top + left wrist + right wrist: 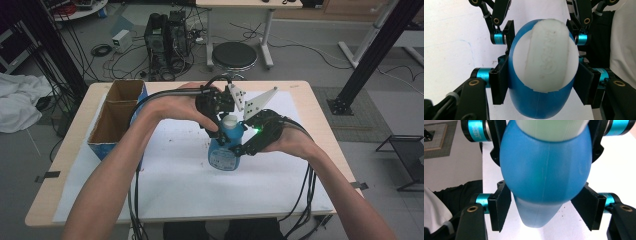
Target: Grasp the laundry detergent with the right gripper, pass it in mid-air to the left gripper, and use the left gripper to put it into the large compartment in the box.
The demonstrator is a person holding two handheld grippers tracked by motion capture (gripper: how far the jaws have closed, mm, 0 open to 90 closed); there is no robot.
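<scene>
A blue plastic bottle (224, 152) with a white cap (229, 120) stands on the white sheet in the middle of the table. My left gripper (221, 130) comes over from the left and is shut on the bottle's shoulder just under the cap. In the left gripper view its pads (499, 83) press both sides of the blue bottle (536, 105) below the white cap (546, 55). My right gripper (236, 149) reaches in from the right, lower on the body. Its fingers (500, 210) flank the blue bottle (544, 170) with small gaps, so it is open.
An open cardboard box (117, 112) sits on the table's left side, close to the left forearm. A white sheet (175, 185) covers most of the wooden table. Beyond the far edge stand a black stool (235, 55) and a computer tower (165, 37).
</scene>
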